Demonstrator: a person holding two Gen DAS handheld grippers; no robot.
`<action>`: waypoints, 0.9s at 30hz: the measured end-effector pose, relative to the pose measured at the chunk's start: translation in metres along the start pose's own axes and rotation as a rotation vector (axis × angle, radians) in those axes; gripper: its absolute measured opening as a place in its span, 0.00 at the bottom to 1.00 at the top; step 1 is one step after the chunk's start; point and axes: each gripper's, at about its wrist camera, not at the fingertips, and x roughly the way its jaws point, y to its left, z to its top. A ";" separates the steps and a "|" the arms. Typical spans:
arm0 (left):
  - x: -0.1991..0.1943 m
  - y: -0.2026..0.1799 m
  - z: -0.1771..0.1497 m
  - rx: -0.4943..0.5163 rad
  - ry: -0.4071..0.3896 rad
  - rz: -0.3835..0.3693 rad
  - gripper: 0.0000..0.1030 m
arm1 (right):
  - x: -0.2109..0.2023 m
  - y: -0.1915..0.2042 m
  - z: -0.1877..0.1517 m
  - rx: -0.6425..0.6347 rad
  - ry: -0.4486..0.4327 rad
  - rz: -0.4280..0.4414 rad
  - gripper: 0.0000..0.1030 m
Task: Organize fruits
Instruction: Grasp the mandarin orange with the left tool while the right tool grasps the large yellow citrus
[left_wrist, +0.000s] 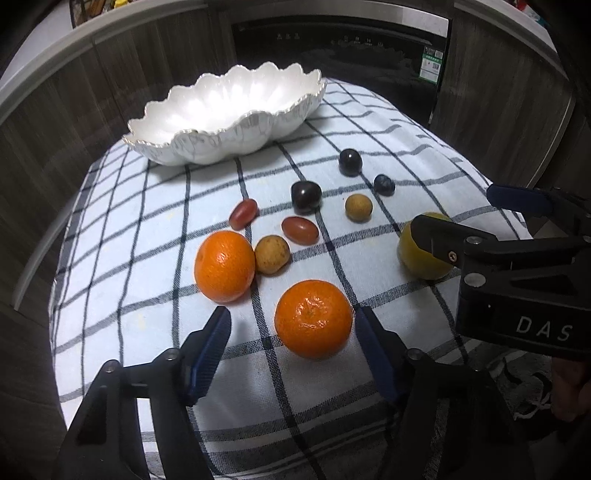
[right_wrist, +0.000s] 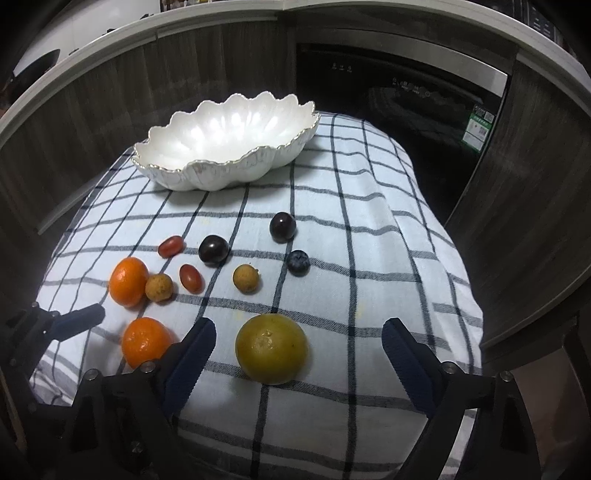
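A white scalloped bowl (left_wrist: 225, 114) stands empty at the far side of the checked cloth; it also shows in the right wrist view (right_wrist: 225, 144). My left gripper (left_wrist: 293, 325) is open, with a mandarin (left_wrist: 313, 318) between its fingers. A second mandarin (left_wrist: 224, 266) lies to the left. My right gripper (right_wrist: 299, 341) is open around a yellow-green citrus (right_wrist: 271, 348), which also shows in the left wrist view (left_wrist: 424, 254). Two red grape tomatoes, two brown longans, two dark grapes and a blueberry (right_wrist: 298, 262) lie further back.
The checked cloth (left_wrist: 147, 229) covers a small rounded table whose edges drop off close on all sides. Dark wood cabinets and a black oven (right_wrist: 424, 110) stand behind. The right gripper body (left_wrist: 517, 288) shows at the right of the left wrist view.
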 end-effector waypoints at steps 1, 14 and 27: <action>0.001 0.000 0.000 -0.004 0.002 -0.015 0.62 | 0.001 0.001 0.000 -0.002 0.003 0.000 0.90; 0.013 -0.002 -0.001 -0.002 0.029 -0.046 0.51 | 0.025 0.008 -0.004 -0.015 0.071 0.030 0.73; 0.006 0.003 0.001 -0.019 0.002 -0.051 0.41 | 0.031 0.010 -0.007 -0.011 0.115 0.080 0.48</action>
